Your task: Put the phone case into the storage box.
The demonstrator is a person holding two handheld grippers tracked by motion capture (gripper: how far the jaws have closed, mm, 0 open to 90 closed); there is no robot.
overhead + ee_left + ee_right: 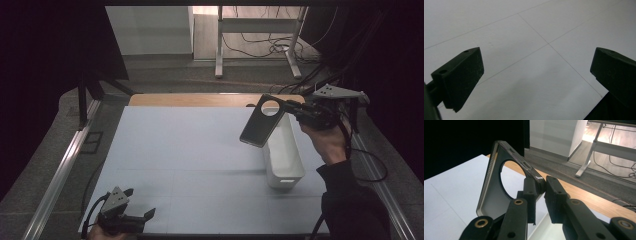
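Two grippers are in play, one busy. A dark phone case (262, 120) with a big round camera cutout is held in the air by the right gripper (300, 113), pinched at one upper corner edge; in the right gripper view the jaws are clamped on the case's (491, 182) rim near that corner, so the rest hangs free and tilted. The case is seen above the far end of a white bin (283, 152), which sits on the right part of the white table (190, 150), long side running away from the person. The case is not touching the bin as far as can be told. An edge grip was probably chosen because the case is thin and flat; the tilt likely follows from its weight hanging off one corner. Judged step: the case is being carried over the bin, either to be dropped in or just lifted out; which one cannot be told.

The left gripper (141, 216) is parked low at the near left edge of the table, jaws spread wide, nothing between them, bare table surface (531, 37) ahead. Likely kept clear as idle.
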